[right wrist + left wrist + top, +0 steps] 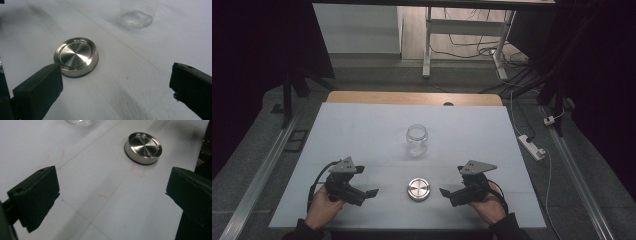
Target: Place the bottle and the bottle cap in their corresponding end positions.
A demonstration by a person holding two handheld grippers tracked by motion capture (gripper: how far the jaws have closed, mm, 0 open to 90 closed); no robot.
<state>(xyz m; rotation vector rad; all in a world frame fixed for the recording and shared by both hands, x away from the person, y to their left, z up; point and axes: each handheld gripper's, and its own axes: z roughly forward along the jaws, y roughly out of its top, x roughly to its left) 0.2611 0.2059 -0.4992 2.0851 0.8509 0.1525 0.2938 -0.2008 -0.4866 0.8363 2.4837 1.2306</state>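
A clear glass jar (417, 140) stands upright without a lid near the middle of the white table (362, 135). Nearer the front lies a round silver metal lid (418, 189), flat on the surface. My left gripper (371, 193) rests left of the lid, open and holding nothing; its view has the lid (143, 148) ahead to the right. My right gripper (445, 193) rests right of the lid, also open and unloaded. In its view the lid (76, 56) lies just beyond the left jaw, and the jar's base (137, 18) is farther back.
A wooden strip (412, 98) runs along the table's far edge. Beyond it are desk legs and cables on the floor, and a white power strip (532, 146) lies to the right of the table. Metal rails flank both sides.
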